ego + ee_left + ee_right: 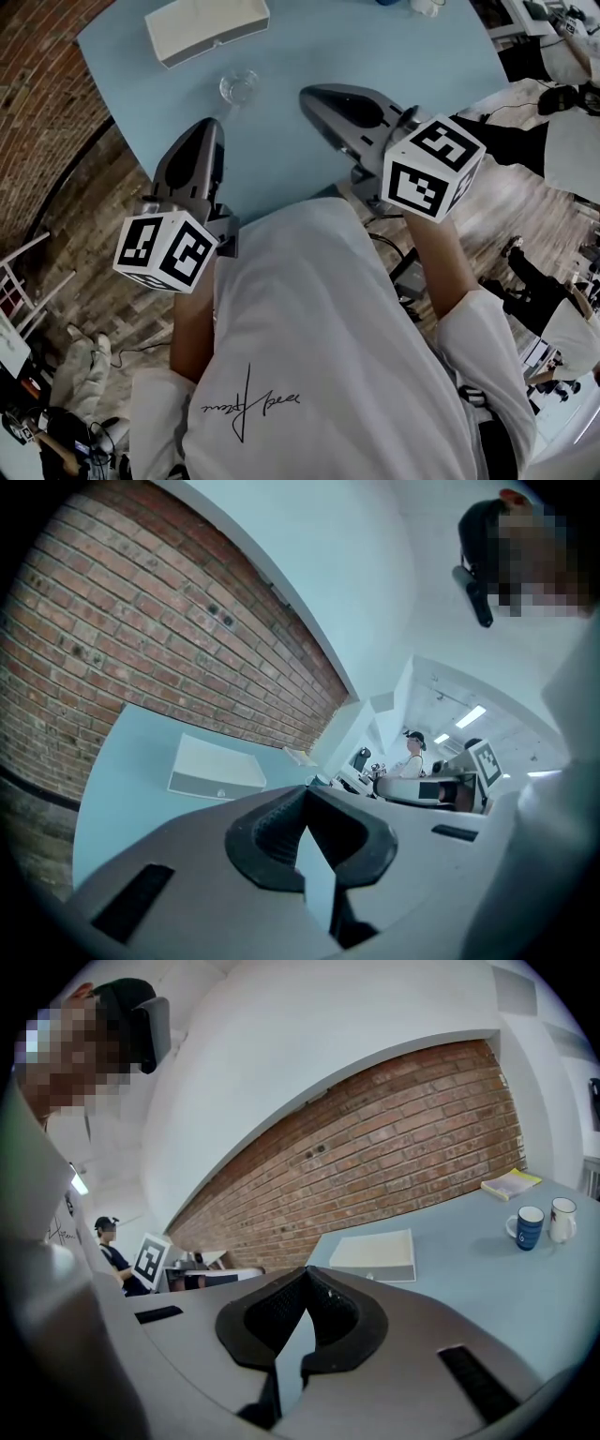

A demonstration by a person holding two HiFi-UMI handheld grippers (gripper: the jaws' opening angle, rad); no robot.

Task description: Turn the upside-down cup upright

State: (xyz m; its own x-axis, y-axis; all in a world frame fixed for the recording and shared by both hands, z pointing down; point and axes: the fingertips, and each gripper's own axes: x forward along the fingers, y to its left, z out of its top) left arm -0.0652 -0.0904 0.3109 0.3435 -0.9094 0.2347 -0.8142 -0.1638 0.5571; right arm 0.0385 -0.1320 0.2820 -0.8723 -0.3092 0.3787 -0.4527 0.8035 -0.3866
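A small clear glass cup (pixel 238 86) stands on the light blue table (pixel 394 56), a short way beyond both grippers; I cannot tell which way up it is. My left gripper (pixel 216 124) is near the table's left edge, just short and left of the cup, its jaws shut with nothing between them. To the right of the cup my right gripper (pixel 307 95) hovers, also shut and empty. The left gripper view shows the left gripper (pixel 305 789) with its tips together. In the right gripper view the right gripper (pixel 305 1271) shows the same. The cup shows in neither gripper view.
A flat white box (pixel 206 28) lies at the table's far side, the same box (pixel 217 771) (pixel 375 1255) showing in both gripper views. Two mugs (pixel 530 1227) and a book (pixel 511 1185) sit far right. A brick wall (pixel 394 1147) runs behind the table.
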